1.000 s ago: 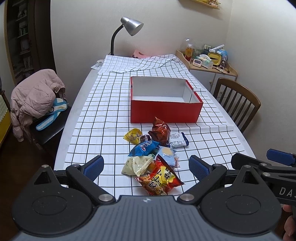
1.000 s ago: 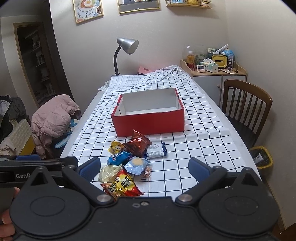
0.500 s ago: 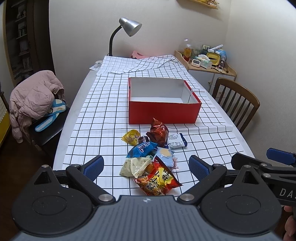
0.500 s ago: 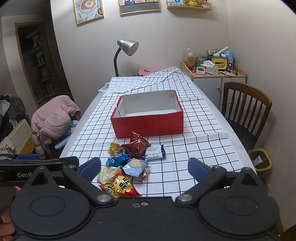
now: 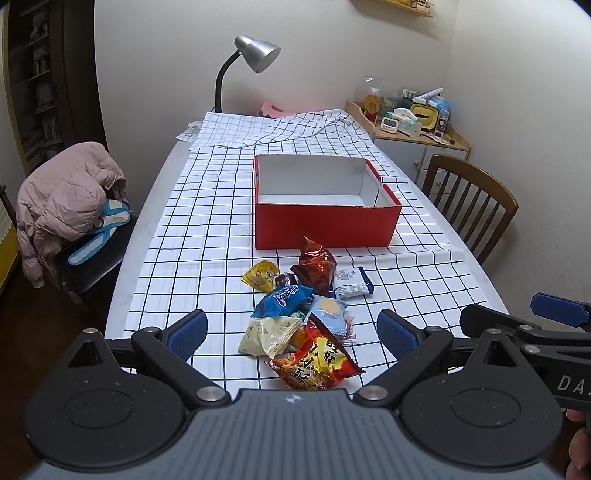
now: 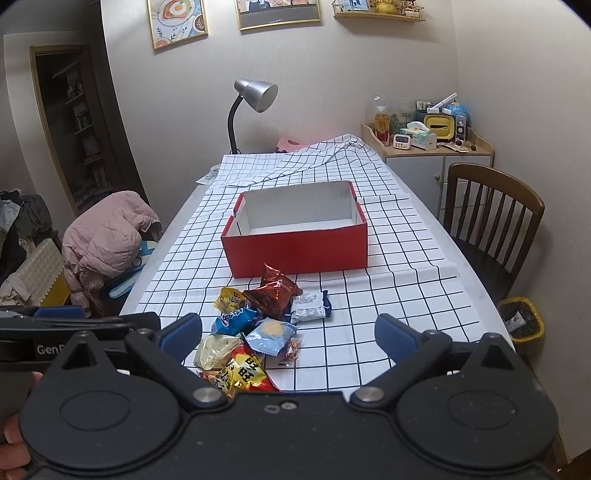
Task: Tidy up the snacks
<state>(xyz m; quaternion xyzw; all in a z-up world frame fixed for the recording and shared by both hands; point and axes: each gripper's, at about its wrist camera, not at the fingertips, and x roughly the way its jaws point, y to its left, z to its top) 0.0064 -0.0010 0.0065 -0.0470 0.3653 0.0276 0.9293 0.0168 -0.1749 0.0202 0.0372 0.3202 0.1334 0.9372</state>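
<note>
Between the spread left claw fingers, the snack pile, untouched.

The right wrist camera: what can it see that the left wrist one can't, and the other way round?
Only the right wrist view shows the framed pictures on the wall, the yellow waste bin beside the wooden chair, and the left gripper from the side. Only the left wrist view shows the right gripper from the side. Both share the empty red box, the pile of snack packets, the desk lamp, the checked tablecloth and the pink jacket.
</note>
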